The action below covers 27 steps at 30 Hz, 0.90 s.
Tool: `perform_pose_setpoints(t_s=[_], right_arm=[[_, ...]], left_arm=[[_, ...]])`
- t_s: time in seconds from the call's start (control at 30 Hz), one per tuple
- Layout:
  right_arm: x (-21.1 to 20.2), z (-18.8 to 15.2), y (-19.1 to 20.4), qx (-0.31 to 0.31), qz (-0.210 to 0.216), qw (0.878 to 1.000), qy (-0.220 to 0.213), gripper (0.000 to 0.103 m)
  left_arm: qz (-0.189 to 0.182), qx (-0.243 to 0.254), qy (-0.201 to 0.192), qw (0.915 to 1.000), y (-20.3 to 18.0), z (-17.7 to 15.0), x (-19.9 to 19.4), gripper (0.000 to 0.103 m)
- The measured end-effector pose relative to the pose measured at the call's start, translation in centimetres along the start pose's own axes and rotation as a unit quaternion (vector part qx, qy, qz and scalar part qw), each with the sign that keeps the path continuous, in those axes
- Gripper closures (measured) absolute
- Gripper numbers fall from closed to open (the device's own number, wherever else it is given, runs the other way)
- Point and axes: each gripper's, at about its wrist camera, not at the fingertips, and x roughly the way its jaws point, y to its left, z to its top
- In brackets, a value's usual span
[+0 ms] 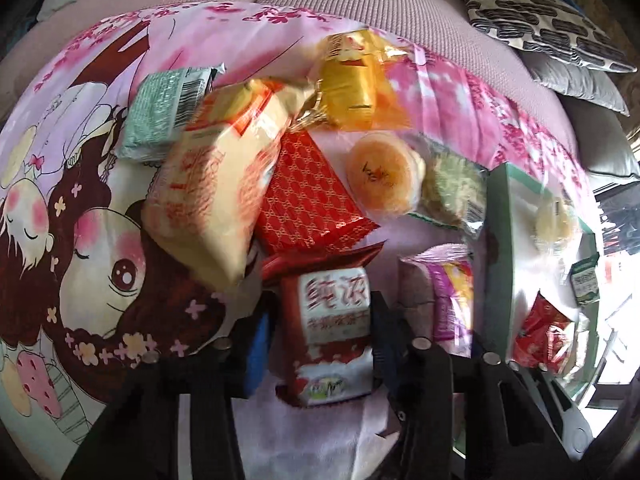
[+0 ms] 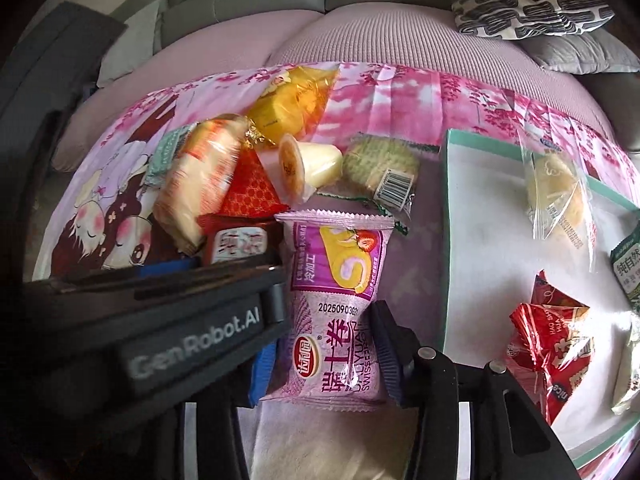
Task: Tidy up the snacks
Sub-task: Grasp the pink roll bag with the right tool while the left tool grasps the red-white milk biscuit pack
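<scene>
My right gripper [image 2: 326, 350] clamps the purple Swiss roll packet [image 2: 336, 312] across its width, ready to lift. My left gripper [image 1: 320, 344] pinches the red-and-white packet [image 1: 332, 344]. Both lie on the pink sheet [image 2: 400, 92], beside the green-rimmed tray [image 2: 452, 240] where sorted snacks collect.

I'm seeing black plastic on both grippers, the left gripper [image 1: 320, 344] and the right gripper [image 2: 324, 344], each showing blue ribbed pads [image 2: 262, 368] and round silver screws [image 2: 425, 354]; the left one's housing is displaying grey "GenRobot.AI" lettering [image 2: 196, 350].
</scene>
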Motion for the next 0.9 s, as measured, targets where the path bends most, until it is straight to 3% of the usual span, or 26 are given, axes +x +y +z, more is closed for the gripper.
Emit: perform_pose_setpoints(t_s=[0.53,0.9], right_arm=[[0.9,-0.1,0.1,-0.003,-0.010,1.000,0.001,0.057],[-0.5,-0.2,0.8,-0.021,-0.016,1.000,-0.014,0.062]], left_arm=[[-0.008,-0.010,-0.005,0.9999,0.8,0.2,0.4,0.061],[-0.013,-0.015,-0.026,0.9995,1.3,0.2,-1.9,0.062]])
